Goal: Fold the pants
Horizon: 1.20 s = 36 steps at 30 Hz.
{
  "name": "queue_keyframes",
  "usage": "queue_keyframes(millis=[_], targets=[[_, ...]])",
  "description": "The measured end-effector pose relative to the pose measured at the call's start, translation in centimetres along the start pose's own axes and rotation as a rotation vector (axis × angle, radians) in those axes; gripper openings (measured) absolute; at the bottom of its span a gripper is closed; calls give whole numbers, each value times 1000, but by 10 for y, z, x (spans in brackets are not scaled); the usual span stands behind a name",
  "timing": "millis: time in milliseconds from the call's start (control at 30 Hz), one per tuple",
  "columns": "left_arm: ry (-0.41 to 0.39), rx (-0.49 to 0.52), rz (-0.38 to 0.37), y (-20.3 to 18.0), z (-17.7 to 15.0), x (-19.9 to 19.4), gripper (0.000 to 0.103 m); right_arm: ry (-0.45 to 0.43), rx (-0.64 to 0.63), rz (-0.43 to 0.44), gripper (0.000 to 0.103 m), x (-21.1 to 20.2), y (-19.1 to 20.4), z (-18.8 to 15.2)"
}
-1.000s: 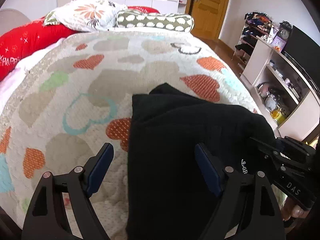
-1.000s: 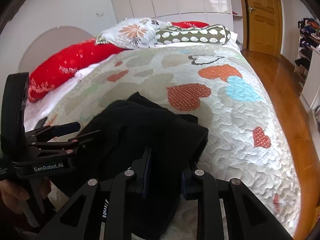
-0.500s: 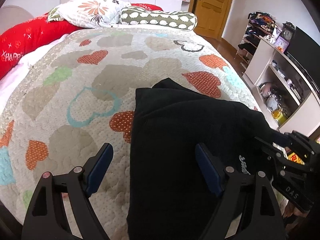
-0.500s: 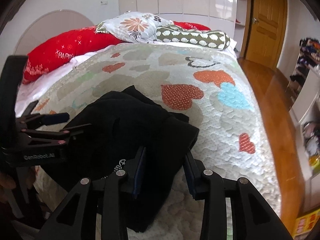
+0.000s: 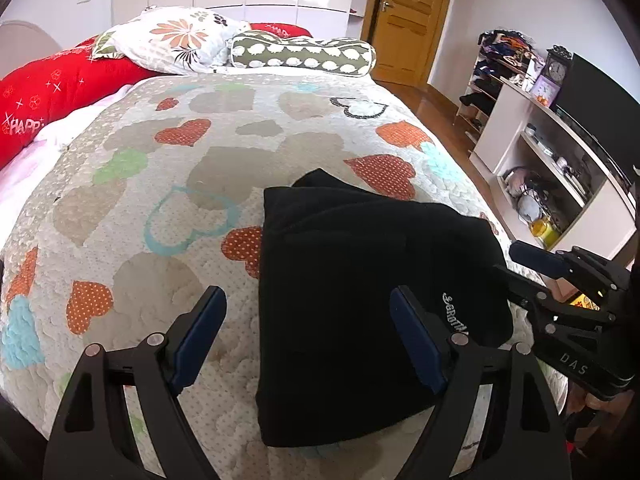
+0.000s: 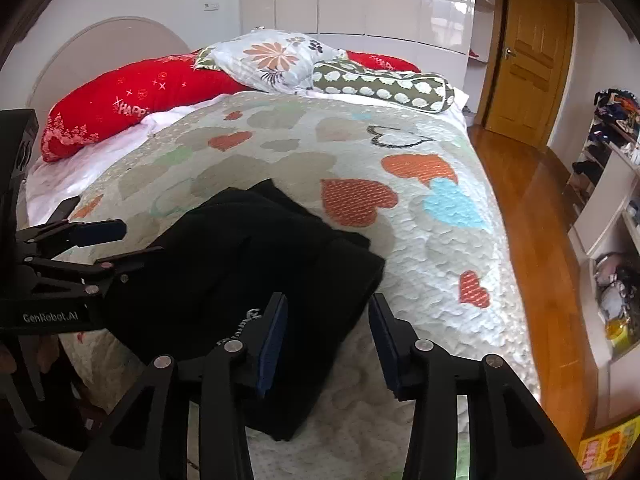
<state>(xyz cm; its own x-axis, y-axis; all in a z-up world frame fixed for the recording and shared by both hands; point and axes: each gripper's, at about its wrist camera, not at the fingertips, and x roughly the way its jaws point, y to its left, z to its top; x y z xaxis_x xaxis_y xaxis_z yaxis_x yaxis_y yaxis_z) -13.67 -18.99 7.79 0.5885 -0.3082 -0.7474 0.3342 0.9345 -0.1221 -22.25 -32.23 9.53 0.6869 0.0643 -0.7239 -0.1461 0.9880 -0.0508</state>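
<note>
The black pants (image 5: pixel 360 280) lie folded into a compact stack on the heart-patterned quilt (image 5: pixel 200 152) near the bed's foot edge; they also show in the right wrist view (image 6: pixel 256 264). My left gripper (image 5: pixel 308 316) is open and empty, above the stack's near left part. My right gripper (image 6: pixel 328 320) is open and empty, hovering over the stack's near right corner. In the left wrist view the right gripper (image 5: pixel 560 280) sits just right of the pants. In the right wrist view the left gripper (image 6: pixel 80 248) sits left of them.
Red, floral and green spotted pillows (image 5: pixel 192 40) lie at the head of the bed. A white shelf unit (image 5: pixel 560 152) with clutter and a dark TV stands to the right. Wooden floor (image 6: pixel 532 240) and a door (image 6: pixel 524 60) lie beyond the bed's right edge.
My right gripper has opened and let go of the pants, then drawn back. The pants now rest on the quilt. The left gripper stayed open and pulled back slightly.
</note>
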Motion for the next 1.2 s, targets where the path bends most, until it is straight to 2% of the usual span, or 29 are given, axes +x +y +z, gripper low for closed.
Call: queue_keyframes(millis=[167, 333, 433, 500, 633, 800, 933, 1200], targets=[[53, 4, -1, 2, -15, 20, 84, 73, -14, 14, 48, 24, 5, -17], [74, -61, -48, 12, -17, 26, 86, 59, 22, 33, 51, 14, -3, -13], [38, -13, -5, 6, -13, 16, 86, 33, 69, 52, 54, 5, -10, -7], [27, 15, 13, 3, -11, 12, 86, 17, 105, 78, 61, 2, -14, -4], [21, 27, 14, 4, -7, 10, 86, 1, 135, 69, 65, 1, -13, 0], [11, 46, 6, 7, 1, 9, 86, -21, 189, 59, 74, -1, -13, 2], [-8, 64, 4, 11, 4, 10, 86, -18, 208, 47, 75, 1, -13, 0], [7, 37, -25, 21, 1, 16, 86, -14, 255, 91, 80, 10, -22, -5]])
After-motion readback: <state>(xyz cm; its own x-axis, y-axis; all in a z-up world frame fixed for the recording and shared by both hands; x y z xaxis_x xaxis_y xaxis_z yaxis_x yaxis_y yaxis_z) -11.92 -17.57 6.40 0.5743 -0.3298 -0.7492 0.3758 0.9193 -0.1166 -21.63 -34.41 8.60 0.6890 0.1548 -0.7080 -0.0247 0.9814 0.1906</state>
